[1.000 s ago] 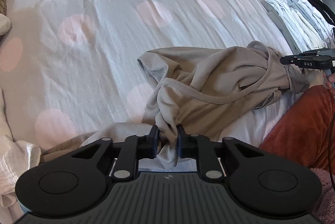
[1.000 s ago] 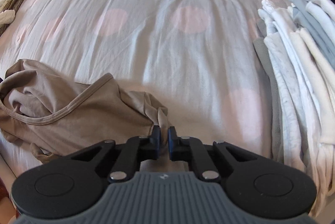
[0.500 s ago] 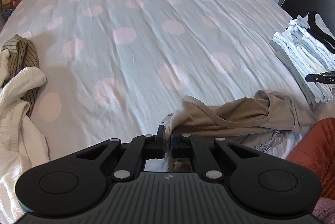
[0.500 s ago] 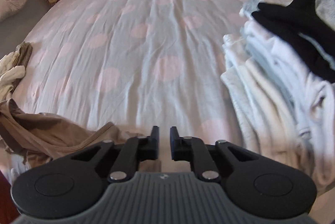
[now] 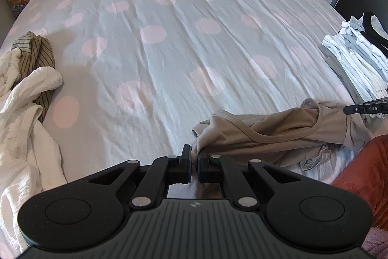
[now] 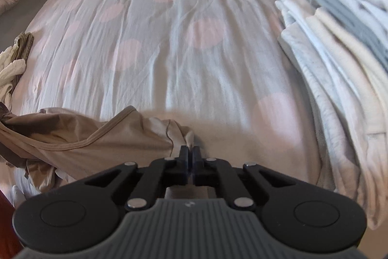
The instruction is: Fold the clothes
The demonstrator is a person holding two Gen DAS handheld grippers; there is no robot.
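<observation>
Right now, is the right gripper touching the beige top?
Touching. The right wrist view shows the right gripper shut on a corner of the beige top, cloth pinched between the jaws.

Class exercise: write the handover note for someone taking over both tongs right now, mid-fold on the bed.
Left tongs: shut on one end of the beige top.
Right tongs: just closed, shut on the other end.
The top hangs bunched between them at the near edge of the bed.
Done: folded stack to the right.
Left: spread and fold this top, then the crumpled pile at left.
</observation>
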